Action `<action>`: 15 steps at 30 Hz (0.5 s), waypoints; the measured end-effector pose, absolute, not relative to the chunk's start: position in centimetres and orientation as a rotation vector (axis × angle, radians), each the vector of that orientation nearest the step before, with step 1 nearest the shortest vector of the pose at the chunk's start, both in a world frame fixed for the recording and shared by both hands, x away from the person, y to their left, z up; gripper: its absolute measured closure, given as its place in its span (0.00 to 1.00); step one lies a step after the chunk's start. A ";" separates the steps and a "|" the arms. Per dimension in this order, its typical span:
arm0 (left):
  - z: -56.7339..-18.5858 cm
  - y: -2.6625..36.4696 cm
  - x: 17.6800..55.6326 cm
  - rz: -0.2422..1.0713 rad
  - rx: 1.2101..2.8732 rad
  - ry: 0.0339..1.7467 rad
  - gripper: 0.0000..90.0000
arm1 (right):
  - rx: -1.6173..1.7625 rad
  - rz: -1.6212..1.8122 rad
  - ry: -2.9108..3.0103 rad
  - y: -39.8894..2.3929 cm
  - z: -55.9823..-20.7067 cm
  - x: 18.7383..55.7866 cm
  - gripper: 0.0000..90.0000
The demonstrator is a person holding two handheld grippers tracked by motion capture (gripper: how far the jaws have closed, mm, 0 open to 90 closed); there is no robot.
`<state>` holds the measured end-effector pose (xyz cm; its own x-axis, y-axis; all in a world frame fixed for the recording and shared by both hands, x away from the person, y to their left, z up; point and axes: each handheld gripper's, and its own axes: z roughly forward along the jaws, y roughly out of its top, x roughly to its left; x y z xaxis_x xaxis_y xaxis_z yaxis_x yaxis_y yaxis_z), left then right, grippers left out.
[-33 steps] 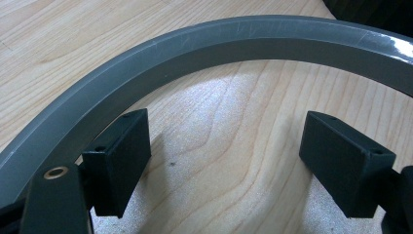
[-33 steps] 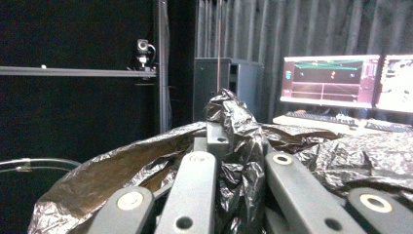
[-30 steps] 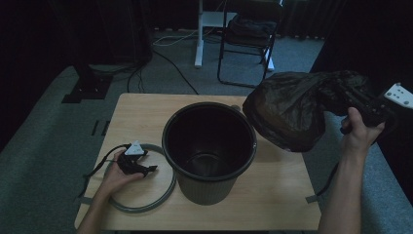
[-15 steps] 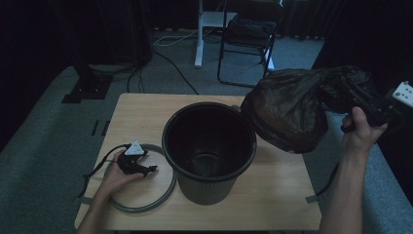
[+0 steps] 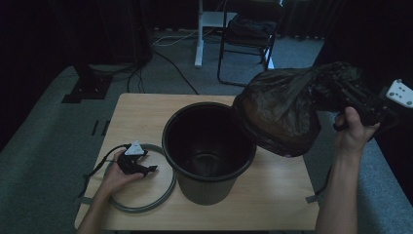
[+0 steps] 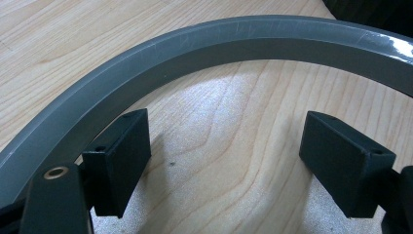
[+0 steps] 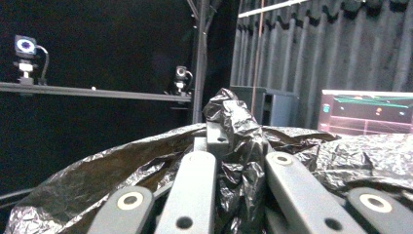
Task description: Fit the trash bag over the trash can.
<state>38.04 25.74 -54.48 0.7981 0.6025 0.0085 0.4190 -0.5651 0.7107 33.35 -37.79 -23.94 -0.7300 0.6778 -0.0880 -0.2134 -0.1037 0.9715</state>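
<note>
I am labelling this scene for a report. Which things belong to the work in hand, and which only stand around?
Belong to the work:
- bag, held by the shut right gripper
- bin
- ring, with the open left gripper resting inside it

Only standing around:
- chair
- floor cables
- white post

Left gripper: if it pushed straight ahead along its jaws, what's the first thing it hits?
Probably the grey ring. The left gripper rests open on the wooden table, inside the ring, whose arc crosses right in front of the jaws. The black bucket stands beyond it. How far off the ring is remains unclear.
</note>
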 end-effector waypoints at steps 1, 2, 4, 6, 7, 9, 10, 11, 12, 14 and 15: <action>-54.5 25.7 38.0 0.324 2.253 0.751 0.22 | 0.505 1.900 1.566 -37.6 -23.9 33.4 0.97; -54.5 25.7 38.0 0.324 2.253 0.751 0.22 | 0.499 1.906 1.568 -37.4 -23.9 33.3 0.97; -54.5 25.7 38.0 0.324 2.253 0.750 0.22 | 0.477 1.919 1.574 -36.6 -23.9 33.2 0.97; -54.5 25.7 38.0 0.324 2.254 0.750 0.22 | 0.469 1.923 1.578 -36.4 -23.9 33.2 0.97; -54.5 25.7 38.0 0.324 2.254 0.750 0.22 | 0.463 1.926 1.582 -36.1 -23.9 33.2 0.97; -54.5 25.7 38.0 0.324 2.253 0.751 0.22 | 0.442 1.926 1.592 -35.5 -23.8 33.3 0.97; -54.5 25.7 38.0 0.324 2.253 0.751 0.22 | 0.436 1.925 1.596 -35.3 -23.8 33.3 0.97; -54.5 25.7 38.0 0.324 2.253 0.751 0.22 | 0.436 1.930 1.597 -35.1 -23.8 33.3 0.97; -54.5 25.7 38.0 0.324 2.253 0.751 0.22 | 0.429 1.931 1.602 -35.0 -23.8 33.4 0.97; -54.5 25.7 38.0 0.324 2.253 0.751 0.22 | 0.426 1.935 1.607 -34.6 -23.9 33.4 0.97; -54.5 25.7 38.0 0.324 2.253 0.751 0.22 | 0.419 1.938 1.610 -34.5 -23.9 33.4 0.97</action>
<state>38.03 25.74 -54.48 0.7979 0.6027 0.0084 0.4194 -0.5651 0.7105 33.45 -34.50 -23.86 -0.7833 0.6097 -0.1214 -0.2311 -0.1043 0.9673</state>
